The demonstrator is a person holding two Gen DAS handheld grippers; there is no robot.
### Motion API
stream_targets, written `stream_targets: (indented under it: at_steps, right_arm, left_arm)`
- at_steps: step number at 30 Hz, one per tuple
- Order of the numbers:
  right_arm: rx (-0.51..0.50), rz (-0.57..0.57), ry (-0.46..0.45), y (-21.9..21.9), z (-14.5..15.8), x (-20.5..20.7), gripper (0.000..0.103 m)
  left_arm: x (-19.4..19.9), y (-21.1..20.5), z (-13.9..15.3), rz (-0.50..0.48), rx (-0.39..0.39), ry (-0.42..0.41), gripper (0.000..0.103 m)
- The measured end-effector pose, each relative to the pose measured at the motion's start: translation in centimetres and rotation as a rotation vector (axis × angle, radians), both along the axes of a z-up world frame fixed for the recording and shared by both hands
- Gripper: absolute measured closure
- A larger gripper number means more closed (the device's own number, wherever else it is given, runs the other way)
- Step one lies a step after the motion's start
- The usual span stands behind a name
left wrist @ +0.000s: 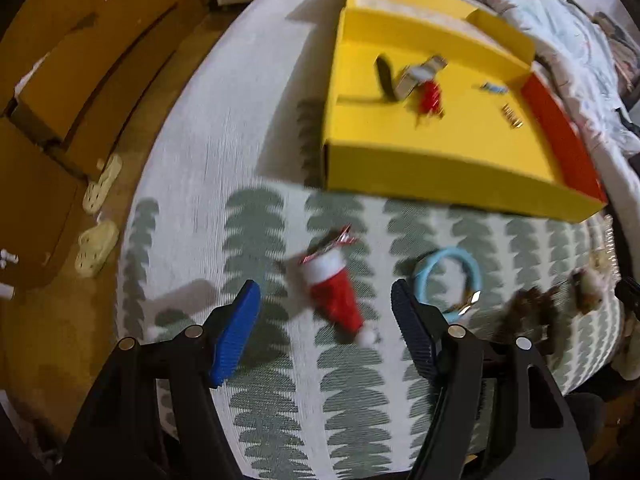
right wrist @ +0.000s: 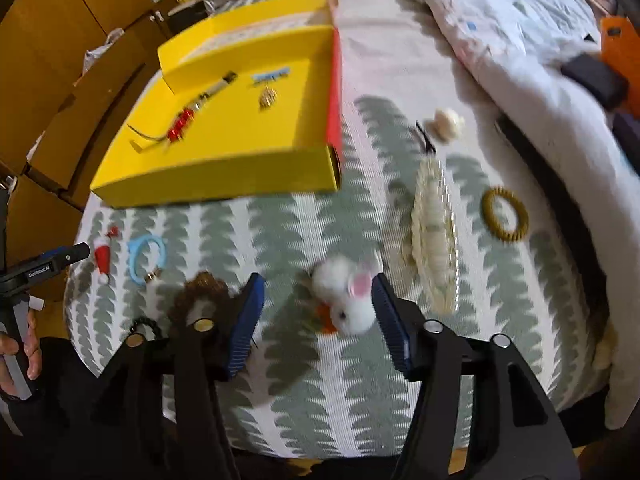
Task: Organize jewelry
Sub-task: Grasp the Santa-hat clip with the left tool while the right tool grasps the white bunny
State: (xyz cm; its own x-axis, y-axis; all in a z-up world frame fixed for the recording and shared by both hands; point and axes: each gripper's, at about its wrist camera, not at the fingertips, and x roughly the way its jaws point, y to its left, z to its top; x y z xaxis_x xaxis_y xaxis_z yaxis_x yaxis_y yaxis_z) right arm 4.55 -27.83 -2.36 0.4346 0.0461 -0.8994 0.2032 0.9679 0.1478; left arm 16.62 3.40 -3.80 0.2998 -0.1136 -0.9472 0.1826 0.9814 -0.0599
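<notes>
My left gripper (left wrist: pixel 326 300) is open above the patterned cloth, with a red santa-hat clip (left wrist: pixel 338 294) lying between its fingers. A light blue bracelet (left wrist: pixel 448 276) lies just right of it. My right gripper (right wrist: pixel 318 296) is open around a white fluffy bunny clip (right wrist: pixel 348 296); whether the pads touch it I cannot tell. The yellow tray (left wrist: pixel 400 168) holds a watch (left wrist: pixel 416 74), a red piece (left wrist: pixel 430 96) and small gold and blue pieces. The tray also shows in the right wrist view (right wrist: pixel 216 176).
A brown furry clip (right wrist: pixel 204 292), a cream pearl comb (right wrist: pixel 434 232), a gold coil ring (right wrist: pixel 505 213) and a cream flower clip (right wrist: pixel 446 122) lie on the cloth. A crumpled quilt (right wrist: pixel 500 40) is at the right. Cardboard boxes (left wrist: pixel 60 100) stand left.
</notes>
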Motion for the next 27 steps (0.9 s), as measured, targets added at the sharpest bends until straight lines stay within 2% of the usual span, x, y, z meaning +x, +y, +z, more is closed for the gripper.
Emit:
stream_targets:
  at_steps: [6, 16, 19, 20, 22, 23, 26, 27]
  right_arm:
    - [-0.040, -0.039, 0.044, -0.3, -2.1, 0.3, 0.042]
    - [-0.063, -0.041, 0.094, -0.2, -5.1, 1.9, 0.043]
    - [-0.060, -0.034, 0.099, 0.0, -5.5, 2.1, 0.046]
    - [-0.062, -0.032, 0.105, 0.0, -5.7, 2.1, 0.054]
    - [-0.066, -0.031, 0.112, 0.1, -6.0, 2.2, 0.061]
    - [-0.067, -0.033, 0.109, 0.1, -6.0, 2.2, 0.063]
    - [-0.060, -0.032, 0.104, -0.1, -6.0, 2.2, 0.066]
    - [-0.058, -0.029, 0.107, -0.1, -6.1, 2.2, 0.066]
  left_arm:
    - [0.1, 0.4, -1.5, 0.014, 0.023, 0.018, 0.035]
    - [0.9, 0.6, -3.6, 0.012, 0.034, 0.069, 0.035]
    - [0.9, 0.6, -3.8, 0.009, 0.039, 0.067, 0.035]
    - [0.9, 0.5, -3.8, 0.010, 0.040, 0.067, 0.035]
    - [0.9, 0.5, -4.0, 0.009, 0.046, 0.068, 0.035]
    - [0.9, 0.3, -4.0, 0.011, 0.046, 0.067, 0.036]
    - [0.9, 0.1, -3.9, 0.014, 0.047, 0.064, 0.053]
    - [0.9, 0.2, -3.8, 0.016, 0.041, 0.066, 0.055]
